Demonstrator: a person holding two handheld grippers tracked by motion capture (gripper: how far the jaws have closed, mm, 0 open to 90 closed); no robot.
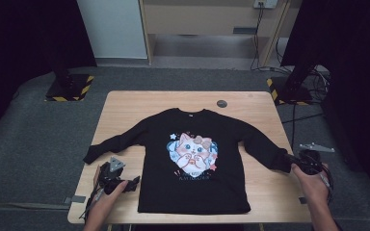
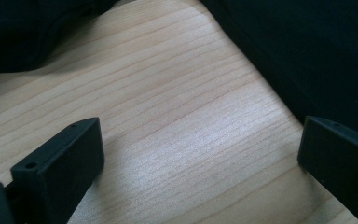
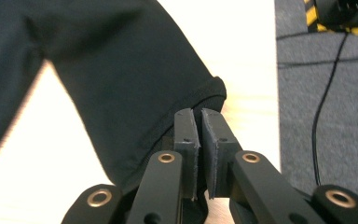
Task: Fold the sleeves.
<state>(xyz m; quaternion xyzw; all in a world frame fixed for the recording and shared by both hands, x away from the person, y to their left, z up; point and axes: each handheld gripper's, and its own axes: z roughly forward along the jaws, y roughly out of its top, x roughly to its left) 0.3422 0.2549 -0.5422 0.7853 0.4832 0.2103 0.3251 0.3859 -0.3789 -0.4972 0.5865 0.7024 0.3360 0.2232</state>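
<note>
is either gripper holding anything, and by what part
The right gripper is shut on the black sweatshirt at its sleeve cuff. The left gripper holds nothing.

A pale wooden tabletop stands on grey carpet. Black curtains hang at both sides. Beyond the far edge are a white panel, wooden furniture, and hazard-striped stand bases.

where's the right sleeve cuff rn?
High view: the cuff lies at the table's right edge, pinched in the right claw. Right gripper view shows the claw shut on the cuff's hem.
</note>
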